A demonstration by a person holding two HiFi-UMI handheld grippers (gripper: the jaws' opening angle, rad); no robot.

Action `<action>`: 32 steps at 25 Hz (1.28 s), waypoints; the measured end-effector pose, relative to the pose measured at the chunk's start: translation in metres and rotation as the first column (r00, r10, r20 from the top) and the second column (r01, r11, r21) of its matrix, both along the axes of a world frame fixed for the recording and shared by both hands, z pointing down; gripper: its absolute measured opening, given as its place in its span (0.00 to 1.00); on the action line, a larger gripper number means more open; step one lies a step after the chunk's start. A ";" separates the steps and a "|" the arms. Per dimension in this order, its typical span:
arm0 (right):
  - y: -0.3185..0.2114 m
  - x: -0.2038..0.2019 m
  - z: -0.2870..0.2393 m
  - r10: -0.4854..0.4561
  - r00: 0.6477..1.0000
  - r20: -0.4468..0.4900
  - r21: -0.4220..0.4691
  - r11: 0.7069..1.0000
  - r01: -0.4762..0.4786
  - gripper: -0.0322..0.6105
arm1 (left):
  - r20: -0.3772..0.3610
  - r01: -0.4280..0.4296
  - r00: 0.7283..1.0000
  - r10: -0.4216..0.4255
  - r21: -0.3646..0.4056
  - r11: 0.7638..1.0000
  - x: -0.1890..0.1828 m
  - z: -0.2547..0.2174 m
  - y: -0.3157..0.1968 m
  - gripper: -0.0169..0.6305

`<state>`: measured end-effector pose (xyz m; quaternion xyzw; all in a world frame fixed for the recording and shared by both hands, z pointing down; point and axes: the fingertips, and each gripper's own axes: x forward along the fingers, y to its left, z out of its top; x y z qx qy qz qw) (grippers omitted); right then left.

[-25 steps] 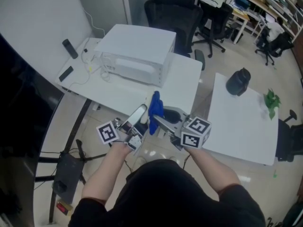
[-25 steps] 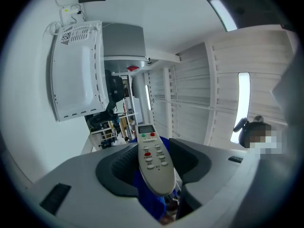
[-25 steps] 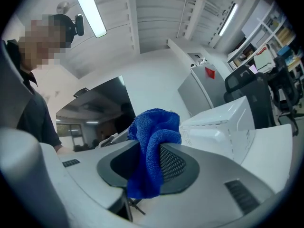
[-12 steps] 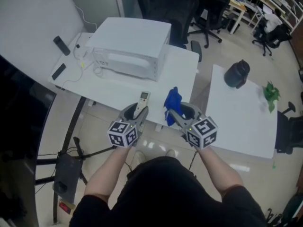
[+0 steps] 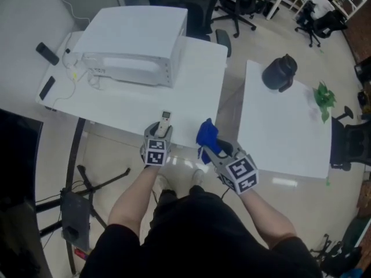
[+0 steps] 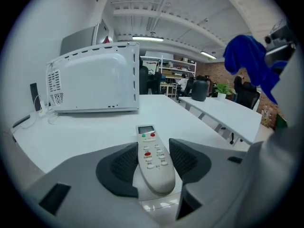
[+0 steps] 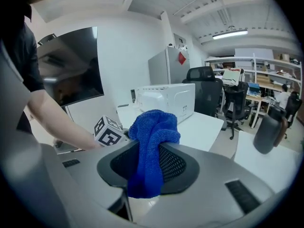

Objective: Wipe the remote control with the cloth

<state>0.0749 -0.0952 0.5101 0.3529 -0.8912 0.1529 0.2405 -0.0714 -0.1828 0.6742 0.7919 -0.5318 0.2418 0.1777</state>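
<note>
At the near edge of the counter (image 5: 116,112): two tools sit side by side, close to the person.
Left hand-held gripper (image 6: 153,161): its jaws squeeze the remote control from both sides.
Remote control (image 6: 151,156): white, buttons facing up, its little screen end poking out over the counter's edge.
Right hand-held gripper (image 7: 149,164): its jaws pinch the cloth.
Cloth (image 7: 153,132): blue and fluffy, bunched up above the jaws, just right of the remote control and not touching it.
Microwave (image 5: 134,38): white, farther back on the same counter.
Second counter (image 5: 284,138): off to the right across a gap, with a black jug (image 5: 279,72) and a small green plant (image 5: 322,95) near its far end.
</note>
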 end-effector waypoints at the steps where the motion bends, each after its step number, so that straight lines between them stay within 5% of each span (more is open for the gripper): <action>1: 0.001 0.001 0.002 0.002 1.000 -0.001 -0.008 1.000 -0.002 0.25 | 0.004 0.003 1.000 -0.003 -0.004 1.000 0.000 0.004 -0.002 0.35; 12: 0.002 0.004 0.015 -0.010 1.000 -0.023 -0.034 0.999 0.010 0.25 | 0.045 0.021 0.999 -0.019 -0.035 0.999 0.000 0.028 -0.005 0.36; 14: -0.001 0.005 0.024 -0.008 0.999 -0.044 -0.046 0.999 0.006 0.25 | 0.038 0.020 0.999 -0.019 -0.034 0.999 -0.001 0.025 -0.004 0.43; 23: -0.049 -0.004 0.133 -0.058 0.935 -0.349 -0.139 0.990 0.010 0.25 | -0.016 0.027 1.000 -0.027 0.025 0.999 -0.012 -0.030 0.045 0.43; 32: -0.071 -0.016 0.180 -0.076 0.886 -0.458 -0.182 0.983 -0.009 0.30 | -0.029 0.046 0.999 -0.045 0.040 0.998 -0.029 -0.050 0.084 0.43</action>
